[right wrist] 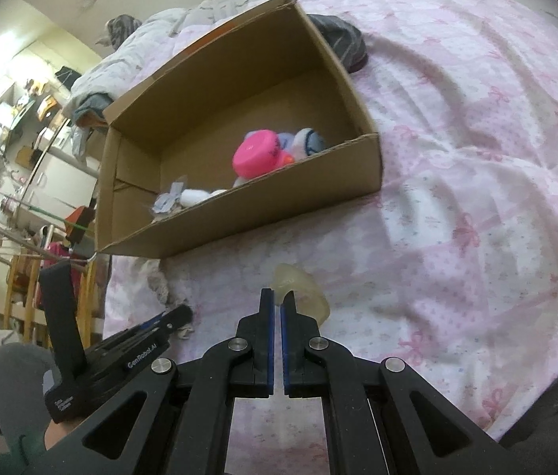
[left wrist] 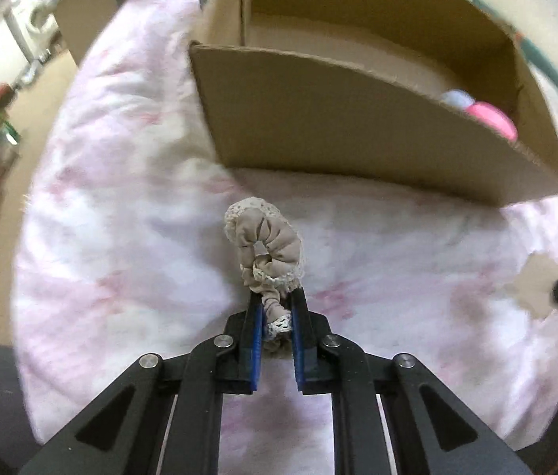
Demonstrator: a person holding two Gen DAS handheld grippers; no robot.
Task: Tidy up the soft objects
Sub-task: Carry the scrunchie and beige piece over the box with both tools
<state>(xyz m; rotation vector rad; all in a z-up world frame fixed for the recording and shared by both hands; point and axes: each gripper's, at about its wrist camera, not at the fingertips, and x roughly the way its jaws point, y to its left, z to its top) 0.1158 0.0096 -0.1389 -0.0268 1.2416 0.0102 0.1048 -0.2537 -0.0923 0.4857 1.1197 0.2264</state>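
1. Beige gathered fabric with a lace edge: the scrunchie [left wrist: 265,253] is pinched at its lower end between the blue pads of the left gripper [left wrist: 277,312], which is clamped on it. Most of the loop stands out past the fingertips, free and curled, so the grip is on one bunched section only.

2. Just under the loop lies the pink-and-white bedsheet [left wrist: 120,198]; whether the scrunchie's far end touches the cloth or is lifted off it I cannot tell.

3. Straight ahead of the left tongs, past the scrunchie, stands the cardboard box [left wrist: 358,134], its near wall facing the fingertips. That line-up suggests the box is the drop point.

4. Inside the box, in the corner ahead and to the right, sit a pink toy [right wrist: 257,156] and pale soft items [right wrist: 306,142], so sorting looks partly done.

5. Right gripper [right wrist: 279,299]: its jaws are all but closed, with a narrow slit between the pads. A pale yellowish translucent piece [right wrist: 306,291] lies at the tips; it appears to be nipped by its edge, though the hold itself is hidden behind the fingers.

6. To the left of the right tongs the other gripper's black body is seen, held by a hand in a grey sleeve [right wrist: 13,380].
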